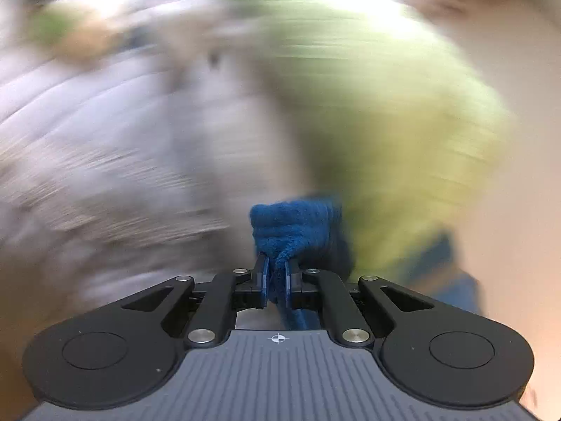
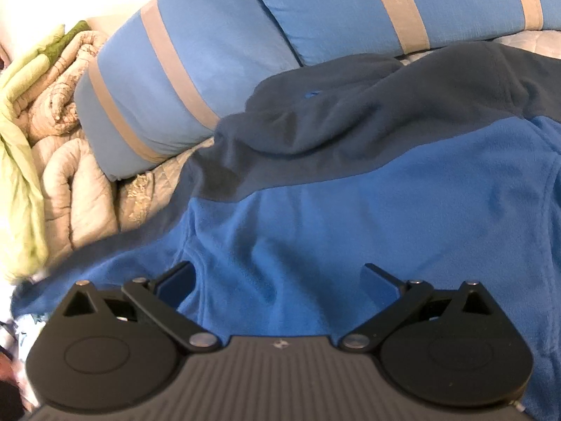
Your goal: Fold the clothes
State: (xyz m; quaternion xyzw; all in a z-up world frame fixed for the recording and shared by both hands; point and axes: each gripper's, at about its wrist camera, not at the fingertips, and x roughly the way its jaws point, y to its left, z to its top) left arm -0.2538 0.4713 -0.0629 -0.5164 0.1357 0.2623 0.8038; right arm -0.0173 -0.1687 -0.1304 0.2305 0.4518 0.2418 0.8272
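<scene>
A blue fleece top [image 2: 350,210] with a dark navy upper part [image 2: 350,119] lies spread on the bed in the right wrist view. My right gripper [image 2: 278,280] stands open just above the blue fleece, nothing pinched between its fingers. In the left wrist view my left gripper [image 1: 277,273] is shut on a bunched fold of blue fleece [image 1: 294,221], which bulges out past the fingertips. Everything behind it is smeared by motion blur.
Two blue pillows with beige stripes [image 2: 196,70] lie at the head of the bed. A crumpled beige quilt [image 2: 70,161] and a light green cloth [image 2: 17,161] sit at the left. Blurred green [image 1: 403,122] and grey patches fill the left wrist view.
</scene>
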